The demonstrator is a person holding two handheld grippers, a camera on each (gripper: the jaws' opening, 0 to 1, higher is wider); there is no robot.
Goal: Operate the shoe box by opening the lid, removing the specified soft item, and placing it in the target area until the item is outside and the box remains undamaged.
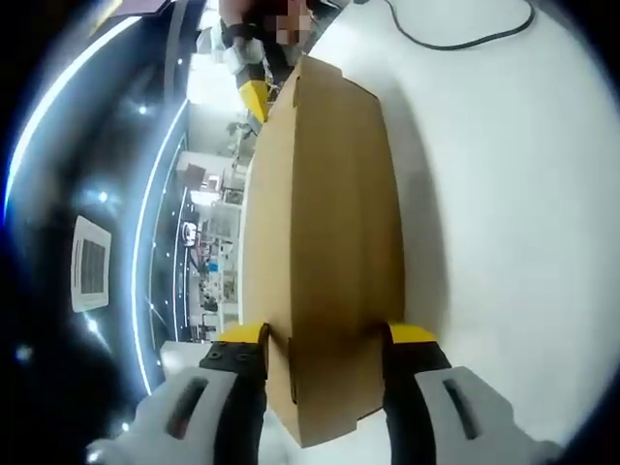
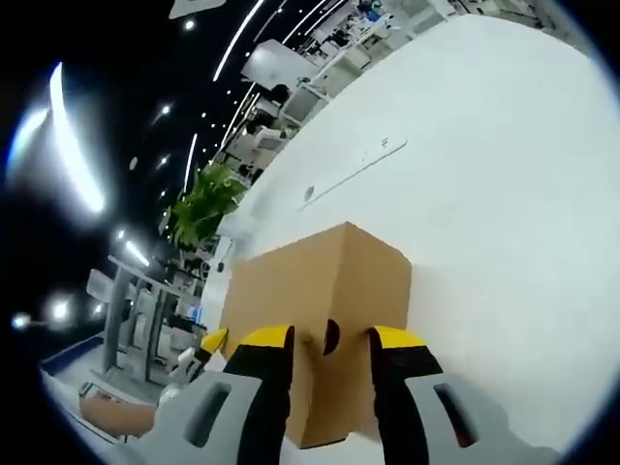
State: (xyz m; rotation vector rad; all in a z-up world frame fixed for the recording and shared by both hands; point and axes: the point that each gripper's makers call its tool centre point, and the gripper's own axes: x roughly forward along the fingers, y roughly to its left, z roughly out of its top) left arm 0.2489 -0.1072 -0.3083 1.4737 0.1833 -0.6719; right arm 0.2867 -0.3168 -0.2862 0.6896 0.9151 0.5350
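A closed brown cardboard shoe box (image 1: 329, 213) lies on the white table (image 1: 523, 213) and runs lengthwise away from me in the left gripper view. My left gripper (image 1: 327, 341) straddles its near end, both yellow-tipped jaws against the box's sides. At the far end a yellow tip of the right gripper (image 1: 254, 97) touches the box. In the right gripper view the shoe box (image 2: 320, 291) shows its short end with a finger hole (image 2: 331, 336). My right gripper (image 2: 329, 344) is shut on that end. The left gripper's yellow tip (image 2: 213, 341) peeks out beside the box. The box's contents are hidden.
A black cable (image 1: 455, 44) lies on the table beyond the box. A person (image 1: 254, 29) stands at the far end. The table's edge runs along the box's left side. A green plant (image 2: 203, 208) and office desks stand beyond the white table (image 2: 484, 194).
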